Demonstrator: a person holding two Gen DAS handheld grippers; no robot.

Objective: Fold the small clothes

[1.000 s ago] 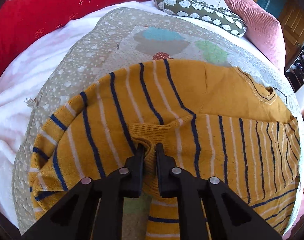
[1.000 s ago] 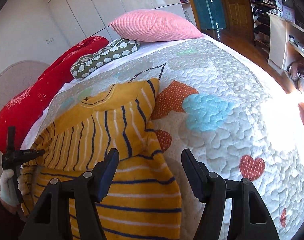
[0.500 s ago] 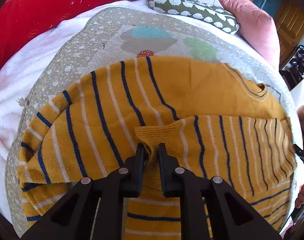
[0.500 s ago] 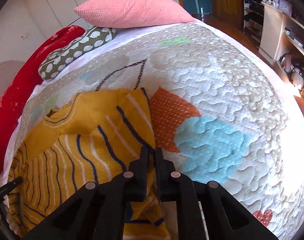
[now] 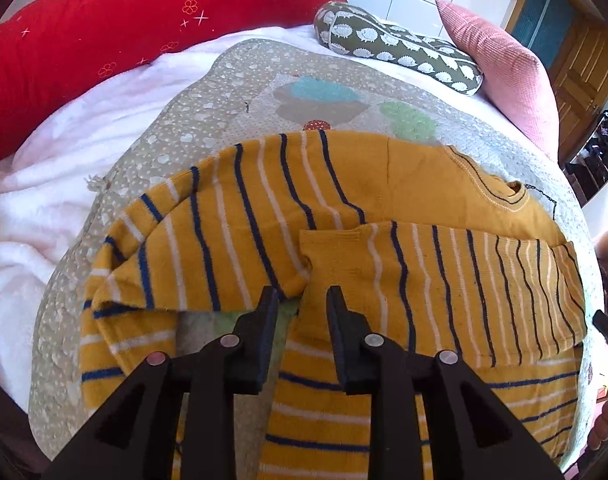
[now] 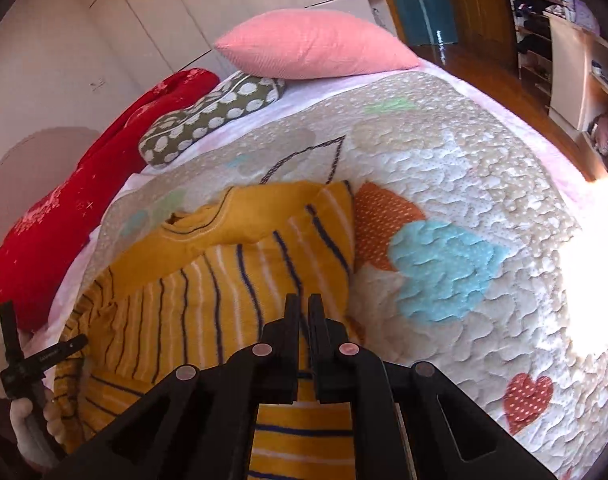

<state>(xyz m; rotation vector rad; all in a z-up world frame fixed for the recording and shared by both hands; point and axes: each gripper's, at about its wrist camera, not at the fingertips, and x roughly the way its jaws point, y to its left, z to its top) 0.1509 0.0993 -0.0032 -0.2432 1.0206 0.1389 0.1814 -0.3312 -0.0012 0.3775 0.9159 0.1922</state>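
Observation:
A mustard-yellow sweater [image 5: 384, 208] with navy and white stripes lies on the quilted bedspread [image 5: 231, 92]. One sleeve [image 5: 444, 276] is folded across its chest, with the cuff near my left gripper [image 5: 302, 295], which is open just in front of the cuff and holds nothing. In the right wrist view the sweater [image 6: 207, 288] lies at lower left. My right gripper [image 6: 303, 304] is shut on the sweater's right side fabric. The left gripper also shows at the right wrist view's left edge [image 6: 27, 360].
A red blanket [image 5: 103, 32], a green patterned bolster [image 5: 400, 52] and a pink pillow [image 5: 504, 76] line the bed's far side. A white fleece [image 5: 31, 200] lies left of the quilt. Shelves and a wooden floor [image 6: 544, 92] are beyond the bed's right edge.
My left gripper has opened and let go of the sleeve cuff, which now lies on the sweater. My right gripper, open a second ago, has closed on the sweater's side.

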